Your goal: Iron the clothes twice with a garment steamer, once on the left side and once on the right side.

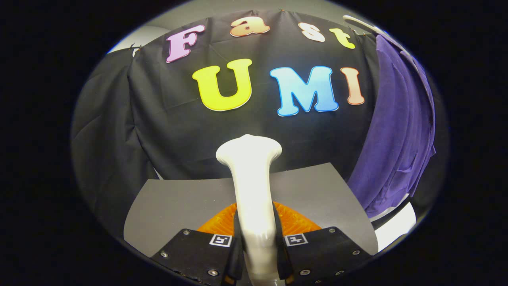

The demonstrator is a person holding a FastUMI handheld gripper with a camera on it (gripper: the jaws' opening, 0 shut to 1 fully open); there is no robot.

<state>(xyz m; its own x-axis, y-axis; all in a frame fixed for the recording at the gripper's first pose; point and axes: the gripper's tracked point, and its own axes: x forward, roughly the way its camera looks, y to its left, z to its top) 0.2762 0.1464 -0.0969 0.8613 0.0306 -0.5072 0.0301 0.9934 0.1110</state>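
Note:
A white garment steamer point(254, 186) stands upright between my fingers, its wide flat head on top and its neck running down into my grip. My gripper point(258, 248) is shut on the steamer's handle, one finger pressed against each side. A purple garment point(401, 131) hangs from a white hanger point(363, 24) to the right, beyond the steamer head and apart from it. Its cloth falls in long folds down to the table's right side.
A grey table top point(190, 198) lies just ahead of the fingers. An orange ribbed mat point(295, 220) sits on it behind the steamer's neck. The booth's black cloth wall point(158, 119) stands at the back and left. A white surface point(397, 230) shows below the garment.

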